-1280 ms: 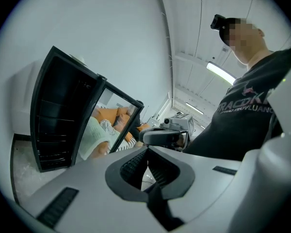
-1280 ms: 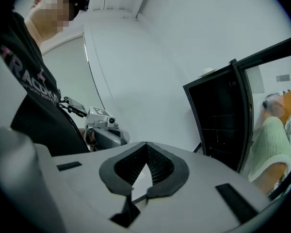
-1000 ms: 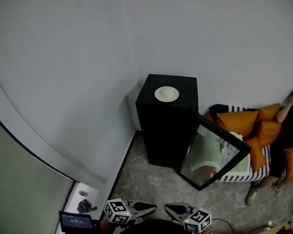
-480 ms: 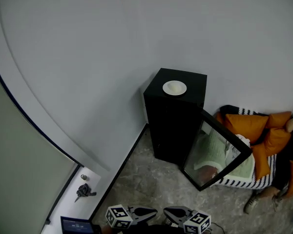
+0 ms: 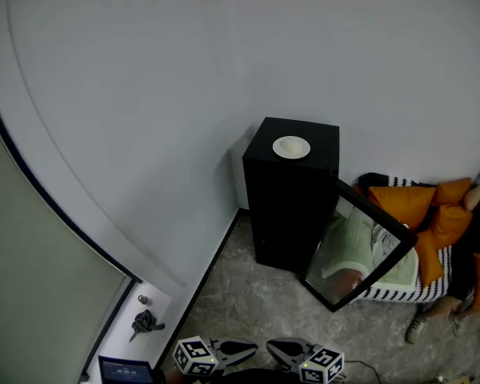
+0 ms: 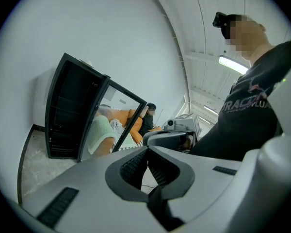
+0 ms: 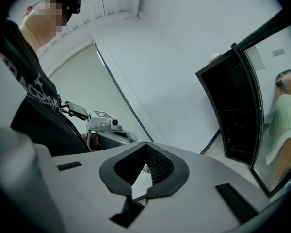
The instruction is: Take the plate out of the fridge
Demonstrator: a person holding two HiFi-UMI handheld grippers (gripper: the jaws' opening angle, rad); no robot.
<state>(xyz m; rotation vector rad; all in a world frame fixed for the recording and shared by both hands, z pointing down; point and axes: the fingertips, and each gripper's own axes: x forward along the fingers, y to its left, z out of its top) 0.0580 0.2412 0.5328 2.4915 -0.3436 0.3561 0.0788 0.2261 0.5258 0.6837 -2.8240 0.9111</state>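
Note:
A white plate (image 5: 291, 146) rests on top of the black fridge (image 5: 292, 206), which stands against the wall. The fridge's glass door (image 5: 368, 246) hangs open to the right. Far from the fridge, at the bottom edge of the head view, my left gripper (image 5: 253, 347) and right gripper (image 5: 272, 348) point at each other, tips nearly meeting. Both are shut with nothing between the jaws. The left gripper view shows its closed jaws (image 6: 147, 149) with the fridge (image 6: 70, 110) beyond them. The right gripper view shows its closed jaws (image 7: 146, 147) and the fridge (image 7: 233, 110) at the right.
A person lies on a striped sofa with orange cushions (image 5: 432, 214) right of the fridge. A small dark object (image 5: 146, 323) sits on a white ledge at lower left, near a lit screen (image 5: 126, 370). Speckled floor (image 5: 248, 302) lies between me and the fridge.
The fridge and plate have shifted right and slightly down in the head view. Both grippers stay low, tip to tip and shut, having drifted slightly.

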